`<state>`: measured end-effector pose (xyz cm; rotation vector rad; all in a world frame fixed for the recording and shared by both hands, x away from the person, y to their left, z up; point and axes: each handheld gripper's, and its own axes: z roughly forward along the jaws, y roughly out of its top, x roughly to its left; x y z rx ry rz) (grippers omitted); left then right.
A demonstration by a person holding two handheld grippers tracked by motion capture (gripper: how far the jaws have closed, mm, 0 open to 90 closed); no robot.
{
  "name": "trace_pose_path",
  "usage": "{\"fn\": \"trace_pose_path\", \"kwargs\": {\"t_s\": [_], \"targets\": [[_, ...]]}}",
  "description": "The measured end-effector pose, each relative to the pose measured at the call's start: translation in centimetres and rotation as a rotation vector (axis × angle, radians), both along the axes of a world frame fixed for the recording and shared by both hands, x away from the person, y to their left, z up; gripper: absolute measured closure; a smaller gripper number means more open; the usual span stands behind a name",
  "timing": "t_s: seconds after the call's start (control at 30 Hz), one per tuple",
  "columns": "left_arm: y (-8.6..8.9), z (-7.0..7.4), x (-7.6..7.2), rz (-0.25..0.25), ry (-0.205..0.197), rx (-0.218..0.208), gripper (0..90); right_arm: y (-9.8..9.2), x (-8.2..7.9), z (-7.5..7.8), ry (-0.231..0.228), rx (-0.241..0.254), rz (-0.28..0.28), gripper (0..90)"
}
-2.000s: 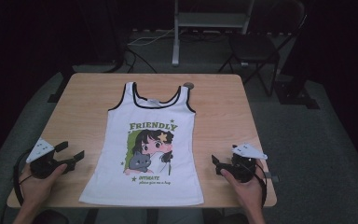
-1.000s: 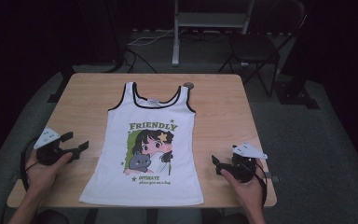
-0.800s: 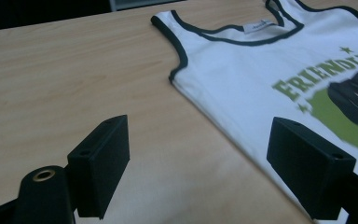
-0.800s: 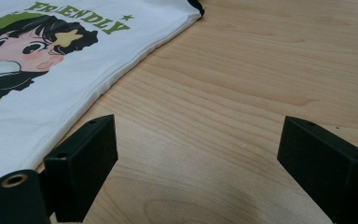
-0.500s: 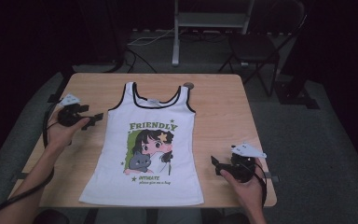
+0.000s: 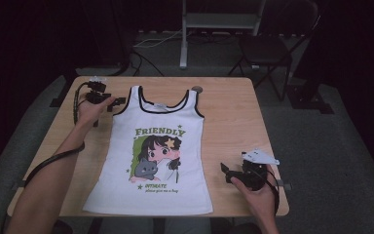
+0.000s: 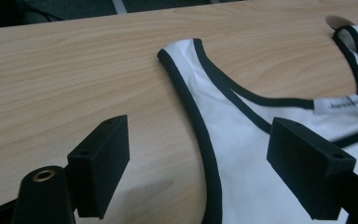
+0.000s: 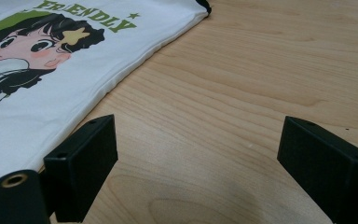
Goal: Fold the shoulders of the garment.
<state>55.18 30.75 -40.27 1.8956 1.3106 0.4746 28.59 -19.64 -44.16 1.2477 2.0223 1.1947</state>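
Tank top (image 6: pixel 157 151) flat on table (image 6: pixel 229 112) (unobstructed).

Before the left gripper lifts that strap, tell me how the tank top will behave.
The tank top lies flat and thin, so it will likely drape limply. The dark-trimmed strap between the open left gripper jaws probably lifts first, dragging the rest across the table.
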Motion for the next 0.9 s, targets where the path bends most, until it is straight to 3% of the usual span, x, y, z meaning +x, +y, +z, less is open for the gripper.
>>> {"fn": "trace_pose_path", "kwargs": {"t_s": [0.17,0.3,0.37,0.57,0.6,0.77,0.9], "targets": [[-0.9,-0.1,1.4,0.006,0.03,-0.014,20.5,0.1,-0.1,0.0,-0.004,-0.009,0.002,11.2],[-1.9,-0.2,2.3,0.001,0.051,-0.001,21.0,0.2,0.0,0.0,-0.006,-0.022,0.008,11.2],[-2.3,-0.3,2.7,0.02,0.051,0.004,32.8,0.3,-0.1,0.0,-0.006,-0.025,0.007,11.2],[-2.3,-1.0,3.4,0.029,0.078,-0.001,36.6,0.3,-0.1,0.0,-0.004,-0.026,0.013,11.2],[-2.3,-1.1,3.5,0.023,0.077,-0.026,40.6,0.3,-0.1,0.0,-0.004,-0.032,0.016,11.2],[-2.6,-1.5,3.7,0.017,0.087,-0.04,47.2,0.4,0.0,0.0,-0.004,-0.038,0.024,11.2],[-3.0,-2.0,3.9,0.006,0.103,-0.029,52.2,0.5,0.0,0.0,-0.002,-0.039,0.024,11.2]]}}
